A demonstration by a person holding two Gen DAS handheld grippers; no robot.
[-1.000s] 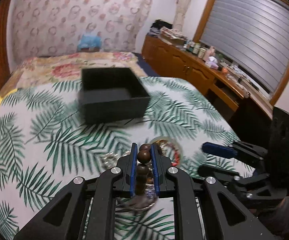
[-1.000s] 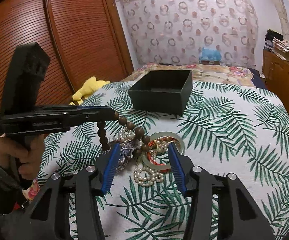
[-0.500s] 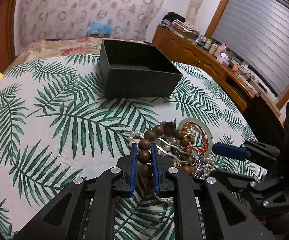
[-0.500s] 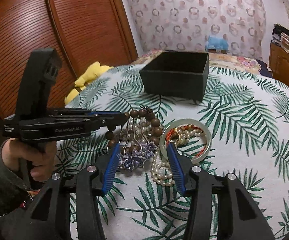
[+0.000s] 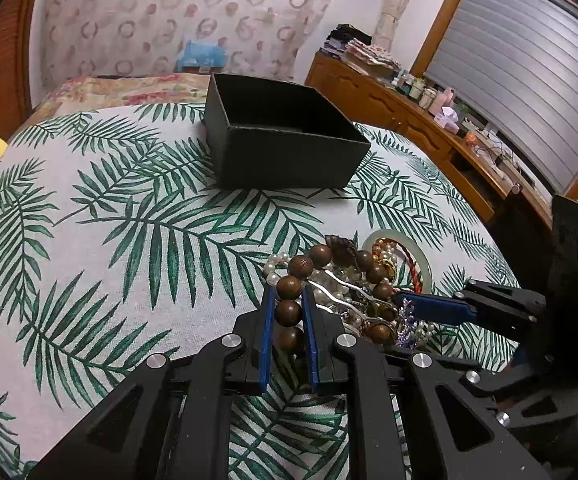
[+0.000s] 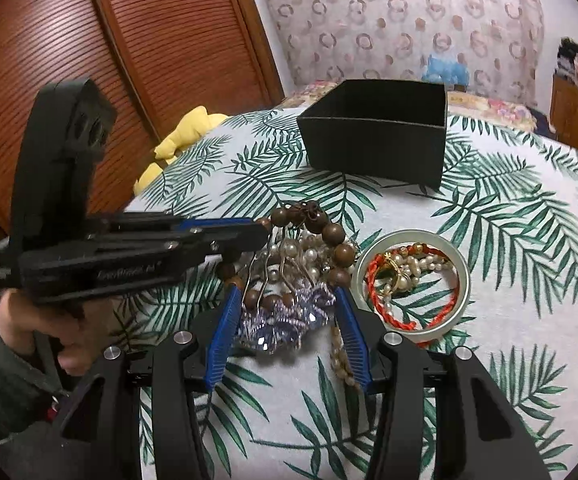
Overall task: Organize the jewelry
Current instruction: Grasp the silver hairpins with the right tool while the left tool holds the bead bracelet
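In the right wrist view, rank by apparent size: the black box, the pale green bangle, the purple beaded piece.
1. black box, though it sits farthest from the camera
2. pale green bangle
3. purple beaded piece, partly hidden by the right gripper's fingers, so unsure

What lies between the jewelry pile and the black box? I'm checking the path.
Only bare leaf-print cloth separates pile from black box, in both views.

Dim warm indoor light, soft shadows, no glare. Heavy fisheye bending and dark vignette at edges; slight blur far right.
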